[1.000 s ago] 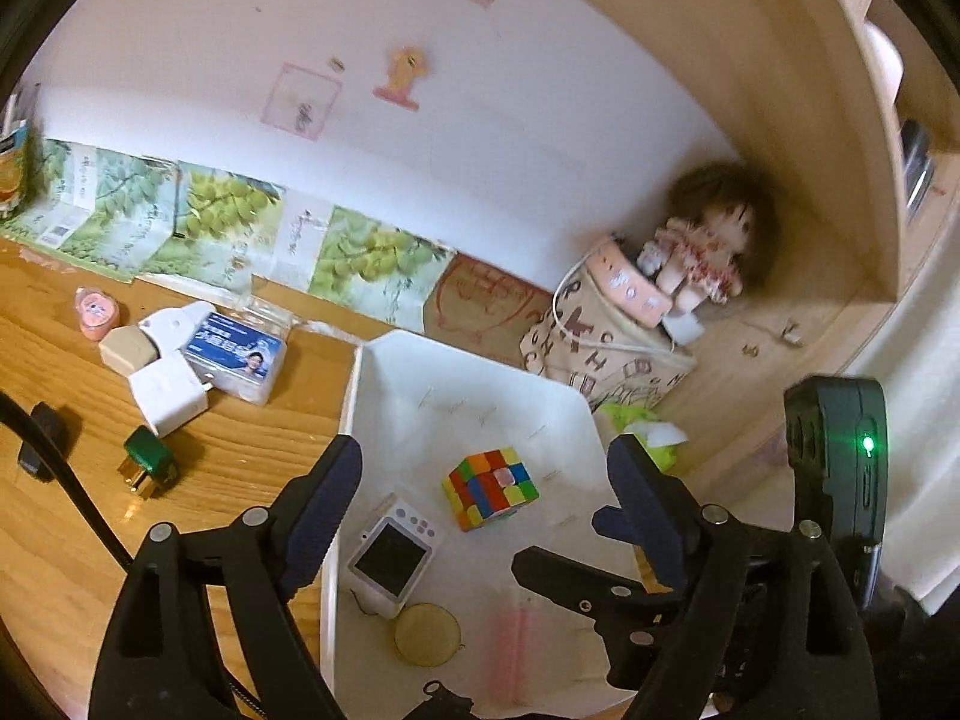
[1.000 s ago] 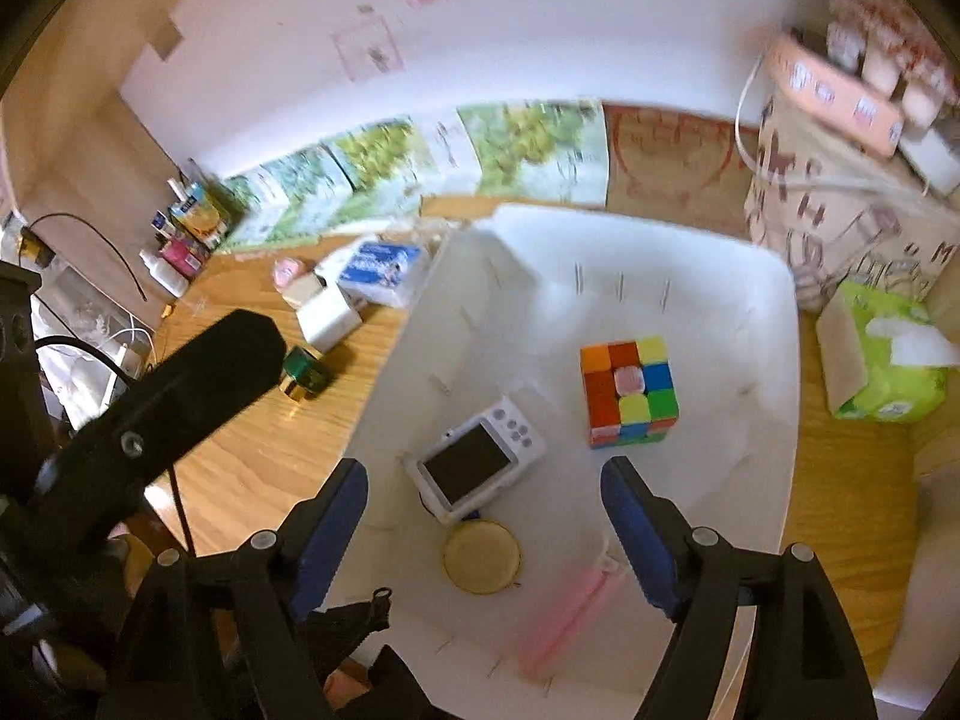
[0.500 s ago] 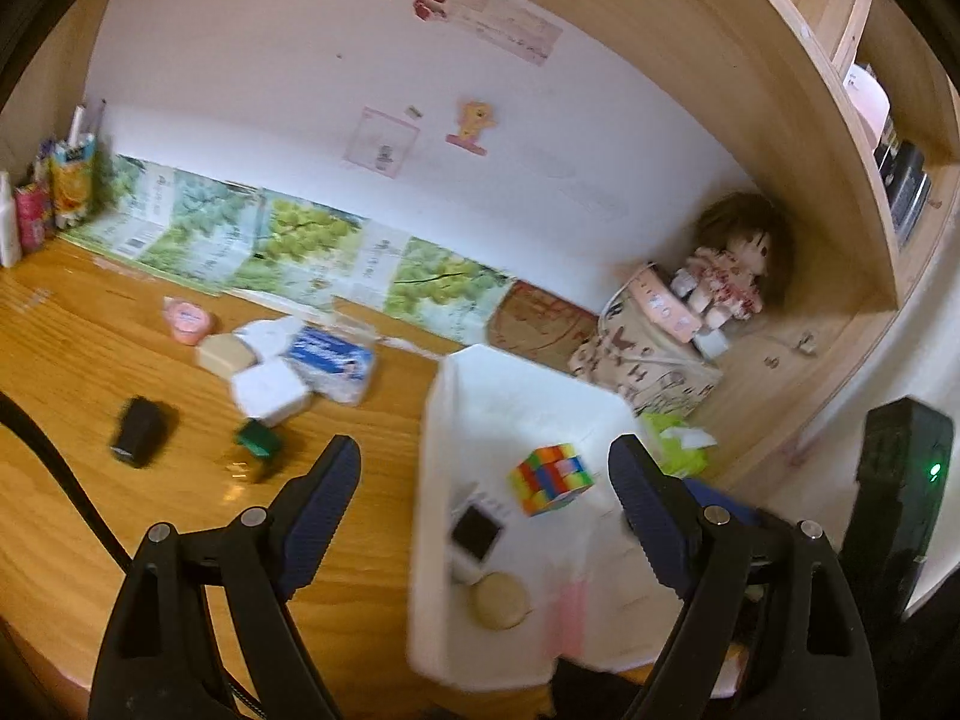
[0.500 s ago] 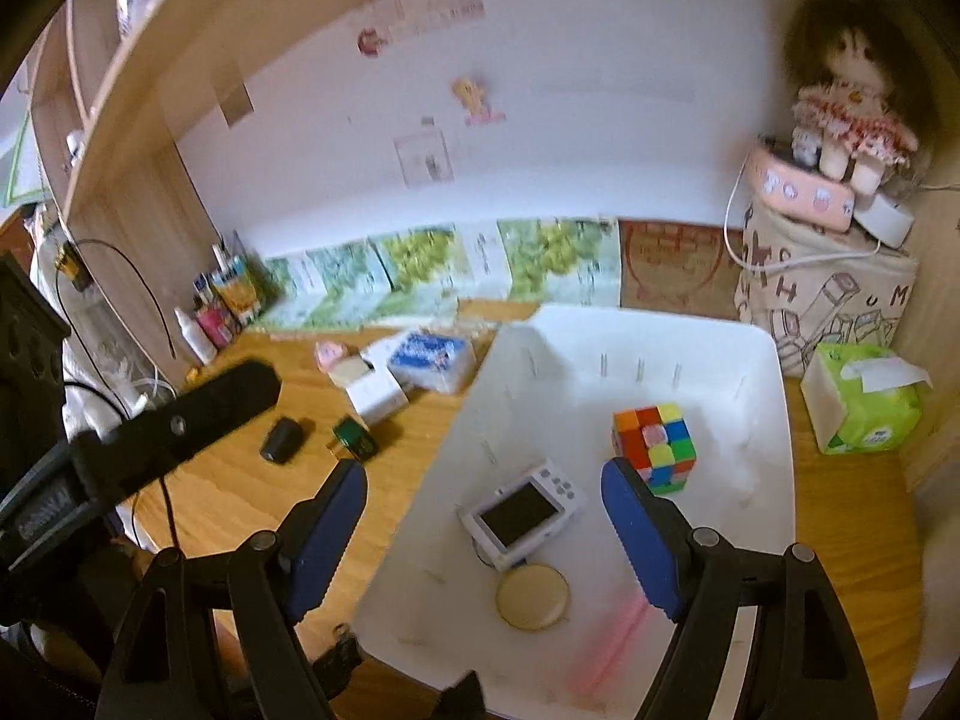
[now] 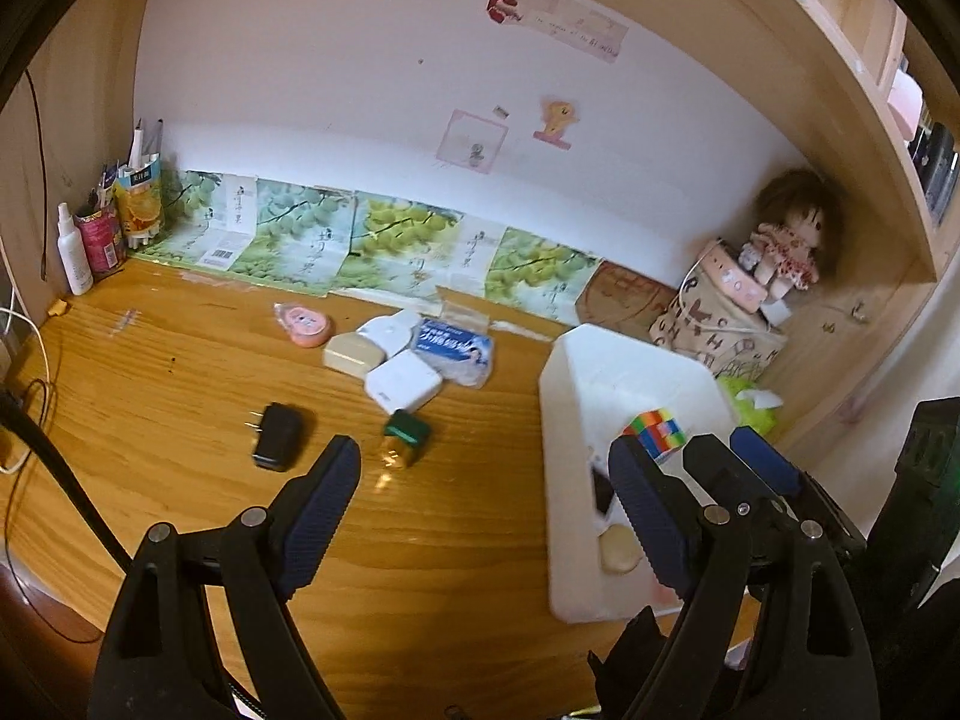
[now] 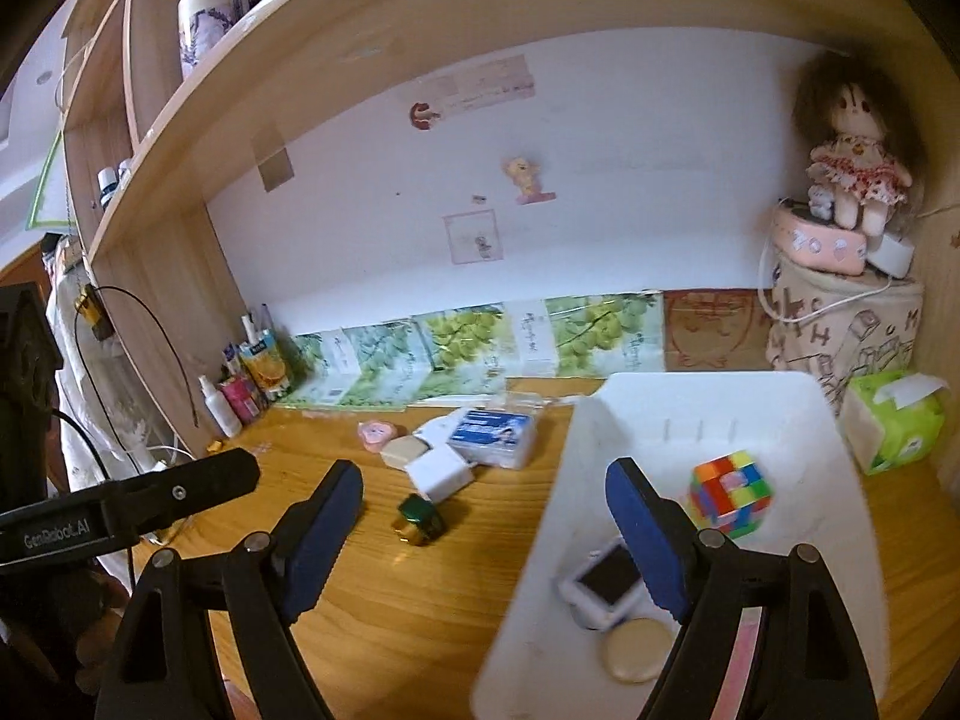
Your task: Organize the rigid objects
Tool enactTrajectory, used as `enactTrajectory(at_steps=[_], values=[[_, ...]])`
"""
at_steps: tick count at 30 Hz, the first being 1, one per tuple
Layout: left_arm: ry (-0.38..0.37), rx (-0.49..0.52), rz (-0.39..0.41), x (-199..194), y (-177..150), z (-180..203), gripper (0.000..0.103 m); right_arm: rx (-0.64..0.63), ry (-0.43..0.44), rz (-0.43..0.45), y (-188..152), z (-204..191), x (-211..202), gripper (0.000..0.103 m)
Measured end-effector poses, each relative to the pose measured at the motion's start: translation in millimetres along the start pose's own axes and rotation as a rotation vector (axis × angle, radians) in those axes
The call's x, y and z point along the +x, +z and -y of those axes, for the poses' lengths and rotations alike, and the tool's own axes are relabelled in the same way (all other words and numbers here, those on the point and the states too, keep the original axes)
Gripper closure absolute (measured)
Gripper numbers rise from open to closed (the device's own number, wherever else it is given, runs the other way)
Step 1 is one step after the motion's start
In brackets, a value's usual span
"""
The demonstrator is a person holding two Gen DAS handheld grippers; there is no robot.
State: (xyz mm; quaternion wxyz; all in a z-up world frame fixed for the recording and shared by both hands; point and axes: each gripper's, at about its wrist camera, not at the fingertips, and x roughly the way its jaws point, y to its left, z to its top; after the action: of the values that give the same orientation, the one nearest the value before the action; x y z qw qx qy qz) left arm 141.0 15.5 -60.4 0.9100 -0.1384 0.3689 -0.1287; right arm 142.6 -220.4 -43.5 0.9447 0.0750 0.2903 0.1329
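White plastic tray (image 6: 708, 402) holds a glossy puzzle cube (image 6: 731, 493), a small camera (image 6: 603, 579) and a round disc (image 6: 637, 650). Left of the tray lie a white charger (image 5: 403, 388) and green box (image 5: 407, 437). Left claw (image 5: 480, 504) and right claw (image 6: 483, 534) hang wide, empty.

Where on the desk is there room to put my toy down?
Bare wood lies between the green box and the white bin, and left of the black charger. It is crowded around the white adapter and blue tissue pack. The bin's back half, behind the Rubik's cube, is free.
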Motion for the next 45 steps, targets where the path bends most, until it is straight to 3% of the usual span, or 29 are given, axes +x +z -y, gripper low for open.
enactTrajectory(at_steps=[9,20,26,30,40,45], values=[[0.006,0.088,-0.075,4.0,10.9,-41.2,0.016,0.015,-0.001,0.044,-18.4,-46.3,17.9,0.017],[0.016,0.209,-0.174,26.8,28.9,-103.4,0.016,0.13,-0.12,0.098,-48.4,-85.0,57.9,0.015],[0.037,0.197,-0.296,56.3,34.9,-127.4,0.016,0.182,-0.142,0.051,-55.8,-94.2,83.0,0.015],[0.02,0.168,-0.389,76.6,39.6,-139.7,0.016,0.137,-0.176,0.019,-60.2,-104.8,98.8,0.005],[0.031,0.169,-0.608,126.7,32.1,-148.8,0.016,0.104,-0.242,-0.059,-70.1,-108.8,131.9,0.005],[0.039,0.17,-0.653,145.0,32.9,-150.6,0.016,0.124,-0.253,-0.103,-77.4,-100.3,147.0,0.005]])
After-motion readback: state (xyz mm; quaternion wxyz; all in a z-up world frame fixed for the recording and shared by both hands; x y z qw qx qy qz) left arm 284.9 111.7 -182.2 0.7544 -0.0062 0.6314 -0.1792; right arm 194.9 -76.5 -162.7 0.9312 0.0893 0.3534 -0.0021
